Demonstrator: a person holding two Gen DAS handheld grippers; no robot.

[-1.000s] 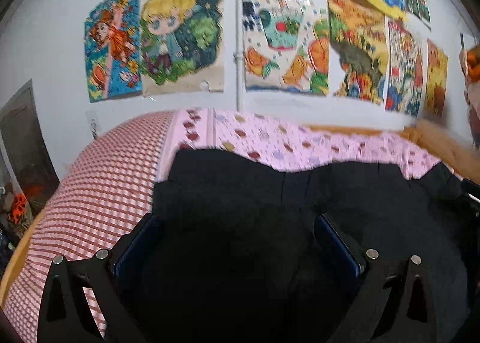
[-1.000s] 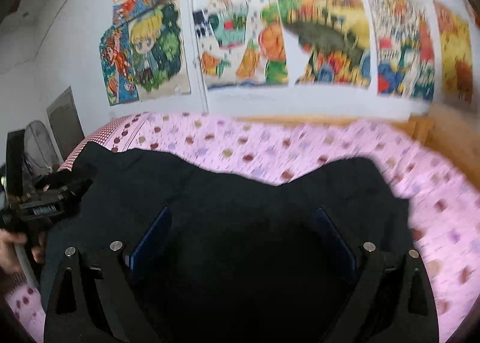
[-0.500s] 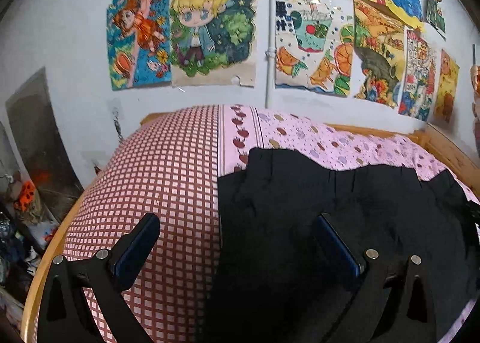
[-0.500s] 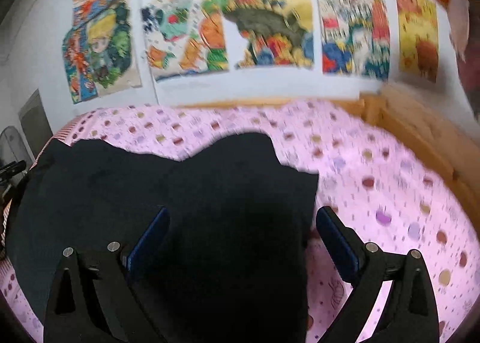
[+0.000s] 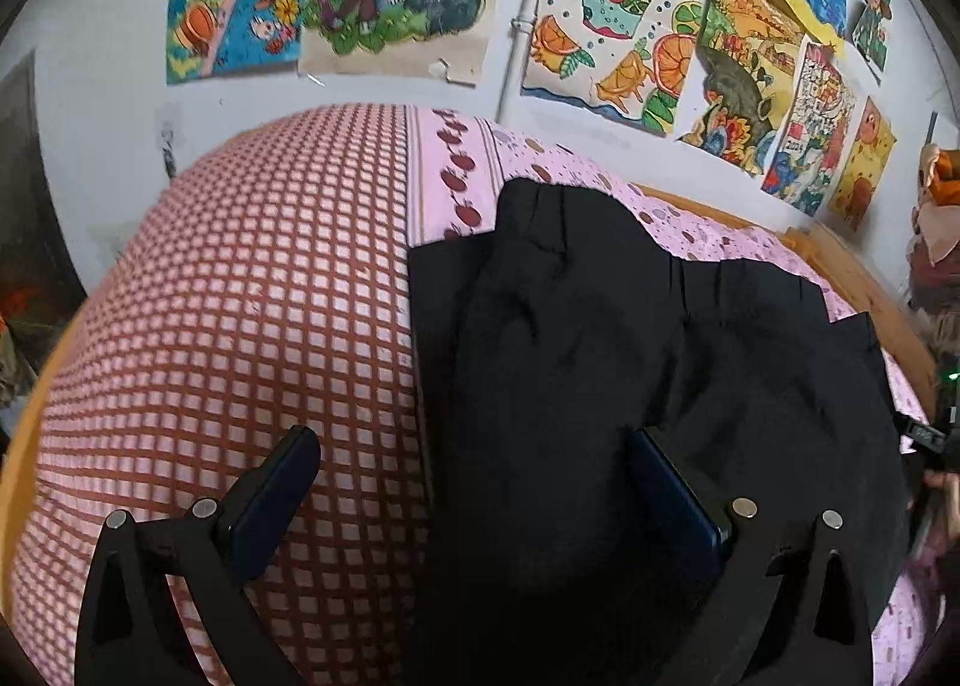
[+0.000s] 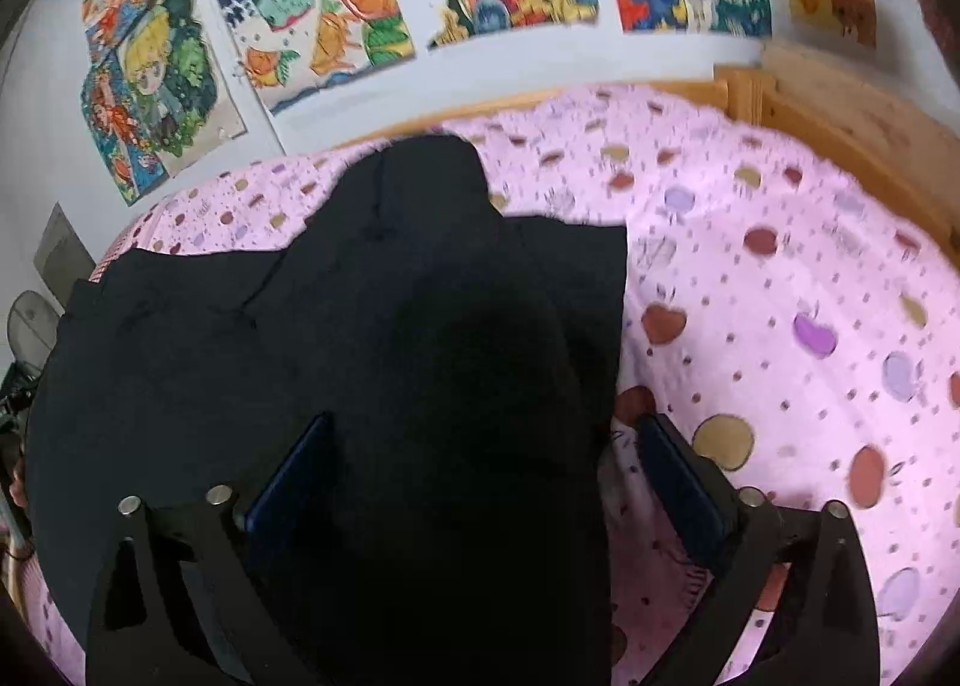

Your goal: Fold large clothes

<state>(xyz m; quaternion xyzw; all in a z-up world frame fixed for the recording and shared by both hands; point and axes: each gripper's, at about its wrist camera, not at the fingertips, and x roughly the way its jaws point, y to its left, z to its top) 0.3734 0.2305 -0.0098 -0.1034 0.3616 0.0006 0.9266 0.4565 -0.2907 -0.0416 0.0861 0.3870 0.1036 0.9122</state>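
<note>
One black garment, long axis crosswise

A plain black garment is laid over bedding of two patterns. A red-and-pink check is seen on the checked cover; pale pink scattered with apples in red, tan and purple is seen on the pink sheet. The bed frame is shown in light yellowish wood. The white wall is hung with drawings coloured in bright orange, green, blue and yellow.
</note>
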